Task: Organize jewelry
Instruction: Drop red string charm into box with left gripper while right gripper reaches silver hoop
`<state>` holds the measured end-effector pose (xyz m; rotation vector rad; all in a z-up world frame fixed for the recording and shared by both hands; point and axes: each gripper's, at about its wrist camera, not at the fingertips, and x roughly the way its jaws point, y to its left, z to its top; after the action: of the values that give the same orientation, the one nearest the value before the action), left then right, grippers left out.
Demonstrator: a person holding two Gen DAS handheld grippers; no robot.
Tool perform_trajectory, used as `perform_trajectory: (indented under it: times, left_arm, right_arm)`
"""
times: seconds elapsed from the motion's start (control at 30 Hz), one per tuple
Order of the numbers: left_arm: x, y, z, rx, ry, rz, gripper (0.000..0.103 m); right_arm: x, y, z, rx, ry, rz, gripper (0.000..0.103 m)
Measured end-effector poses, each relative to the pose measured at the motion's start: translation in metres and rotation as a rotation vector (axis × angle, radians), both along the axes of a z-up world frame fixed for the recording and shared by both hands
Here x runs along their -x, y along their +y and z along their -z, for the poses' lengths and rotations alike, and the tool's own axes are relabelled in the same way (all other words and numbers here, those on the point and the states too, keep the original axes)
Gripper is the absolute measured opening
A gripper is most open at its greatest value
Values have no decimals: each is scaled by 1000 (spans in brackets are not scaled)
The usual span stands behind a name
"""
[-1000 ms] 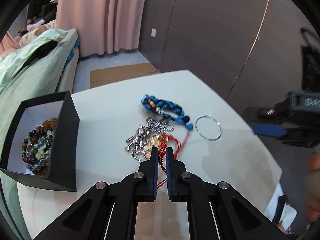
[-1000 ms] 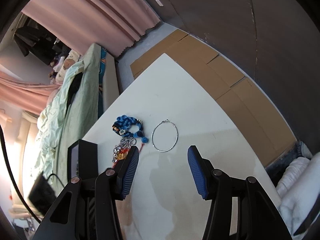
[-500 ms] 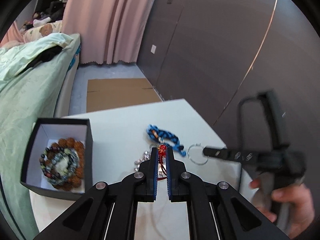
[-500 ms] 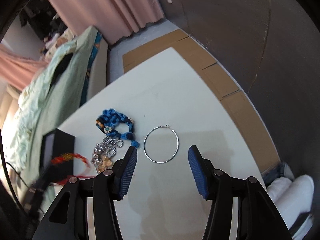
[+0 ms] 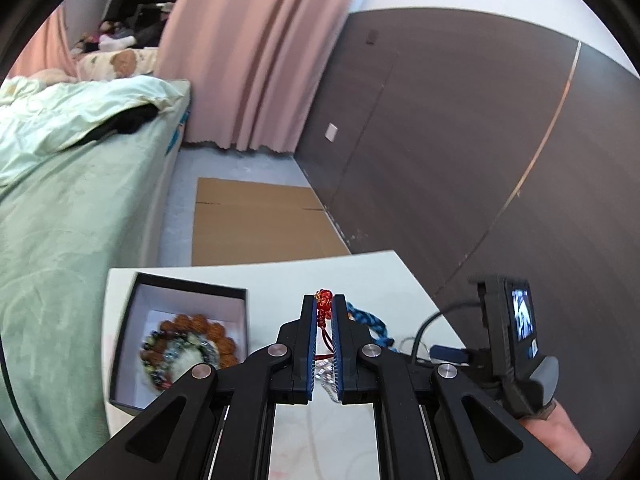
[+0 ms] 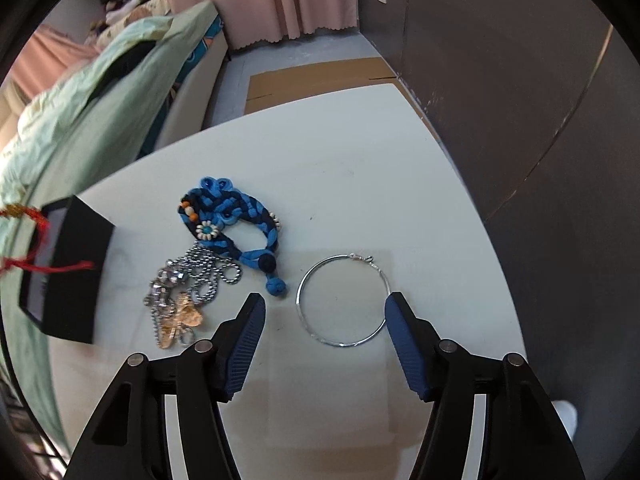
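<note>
My left gripper point(image 5: 324, 300) is shut on a red cord bracelet point(image 5: 323, 308) with a red bead, held up above the white table point(image 5: 280, 280). The bracelet also shows at the left edge of the right wrist view point(image 6: 24, 240), hanging over the black box point(image 6: 72, 264). The black box point(image 5: 180, 328) holds several bead bracelets point(image 5: 188, 344). My right gripper point(image 6: 324, 312) is open and empty, just above a silver hoop point(image 6: 342, 300). A blue braided bracelet point(image 6: 232, 220) and a silver chain with a gold pendant point(image 6: 184, 292) lie left of the hoop.
A bed with a green cover point(image 5: 72, 184) stands left of the table. Cardboard point(image 5: 256, 224) lies on the floor beyond the table. A dark wall point(image 5: 460, 160) runs along the right. The table's right edge point(image 6: 492, 248) is close to the hoop.
My left gripper has lifted the red bracelet off the pile and carried it up and left toward the box. My right gripper has moved closer over the silver hoop.
</note>
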<state>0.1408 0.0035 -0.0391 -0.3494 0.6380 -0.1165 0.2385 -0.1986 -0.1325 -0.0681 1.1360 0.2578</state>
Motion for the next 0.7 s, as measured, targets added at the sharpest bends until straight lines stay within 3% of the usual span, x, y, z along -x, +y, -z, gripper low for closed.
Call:
perform_trajectory:
  times: [0.23,0.37,0.7]
  left_arm:
    - [8,26,-4,-6,-8,-60,7]
    - [10,36,-4,-15,-6,-95,7]
    - [12,51,12,-43,71,-169,7]
  right_arm:
    - [1,4,0,86,-43,-29,63]
    - [5,4,-3,84,-46,-39,52]
    - [22,0,-10,75,-17,-57,51]
